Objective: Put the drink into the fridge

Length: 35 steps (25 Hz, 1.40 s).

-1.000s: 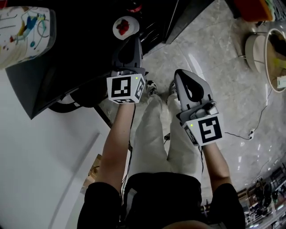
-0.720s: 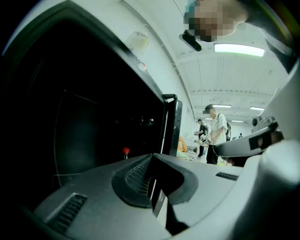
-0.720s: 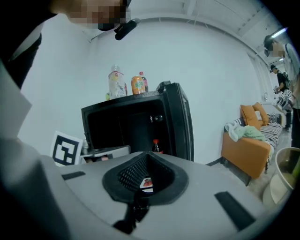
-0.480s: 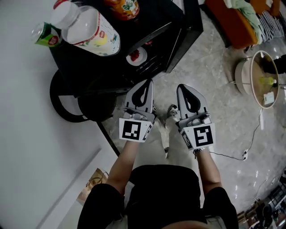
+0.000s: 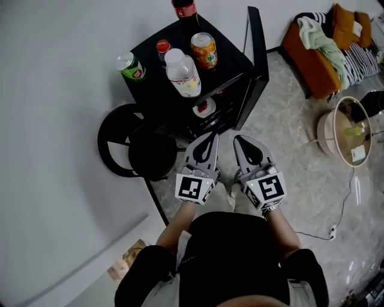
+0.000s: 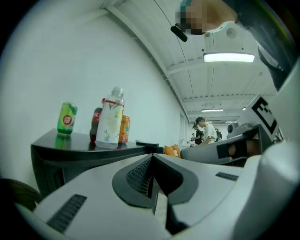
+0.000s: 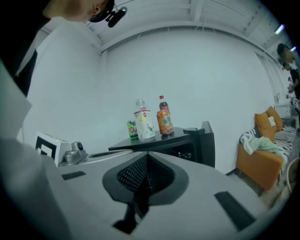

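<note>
**Step in hand: approach.** No drink is held yet. The fridge (image 5: 231,57) stands in the upper centre of the head view, with its door (image 5: 258,66) swung open at its right side. Five drinks stand on its top surface:

- a green can (image 5: 131,66)
- a red-capped bottle (image 5: 162,47)
- a white-labelled bottle (image 5: 183,75)
- an orange can (image 5: 204,49)
- a cola bottle (image 5: 185,8), at the top edge of the frame

The task does not say which drink is meant.

The left gripper (image 5: 210,139) and the right gripper (image 5: 238,140) sit side by side in the lower centre. Their tips point toward the fridge, well apart from the drinks. The left fingers (image 6: 108,187) are pressed together with nothing between them. The right fingers (image 7: 201,187) are likewise closed and empty.

**Next move, as judged:** choose one gripper and spread its fingers wider than the chosen container. Bring it to the height of the container's body. The drinks stand close together, so approach from the unobstructed side to avoid toppling a neighbour.
</note>
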{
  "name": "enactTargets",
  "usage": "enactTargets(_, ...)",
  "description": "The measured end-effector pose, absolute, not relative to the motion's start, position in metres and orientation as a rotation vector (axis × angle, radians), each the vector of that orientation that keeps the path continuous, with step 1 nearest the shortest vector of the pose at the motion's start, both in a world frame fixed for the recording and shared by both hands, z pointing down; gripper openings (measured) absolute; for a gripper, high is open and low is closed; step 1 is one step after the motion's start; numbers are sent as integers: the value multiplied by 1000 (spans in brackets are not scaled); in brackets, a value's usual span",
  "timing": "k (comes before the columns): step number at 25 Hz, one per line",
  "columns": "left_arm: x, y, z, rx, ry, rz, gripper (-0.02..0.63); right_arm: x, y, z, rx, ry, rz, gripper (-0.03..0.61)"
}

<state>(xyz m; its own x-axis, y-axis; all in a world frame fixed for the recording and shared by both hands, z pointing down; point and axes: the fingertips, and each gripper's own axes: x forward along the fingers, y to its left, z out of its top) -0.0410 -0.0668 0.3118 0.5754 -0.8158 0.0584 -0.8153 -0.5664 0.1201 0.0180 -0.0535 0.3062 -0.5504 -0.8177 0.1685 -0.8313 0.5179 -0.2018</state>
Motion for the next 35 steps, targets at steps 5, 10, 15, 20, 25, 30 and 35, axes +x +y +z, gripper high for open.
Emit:
enactTargets(5, -61, -46, 276, 2651, -1443, -5, 8, 3, -41, 265, 1468, -2746, 476, 14)
enactTargets(10, -66, -40, 236, 2685, -1481, -52, 8, -4, -37, 233, 1449, -2770, 408, 14)
enactTargets(15, -66, -37, 214, 2726, -1507, -69, 9, 1, -43, 213, 1454, -2784, 338, 14)
enactTargets(20, -67, -28, 202, 2733, -1537, -76, 8, -8, -41, 200, 1429, -2818, 302, 14)
enactTargets(25, -61, -26, 201, 2738, -1515, -89, 8, -18, -34, 202, 1377, -2833, 291, 14)
enactTargets(30, -63, -30, 200, 2720, -1513, -110, 8, -10, -34, 205, 1397, -2816, 310, 14)
enactTargets(35, -65, -32, 203, 2717, -1544, -77, 9, 1, -36, 212, 1431, -2788, 329, 14)
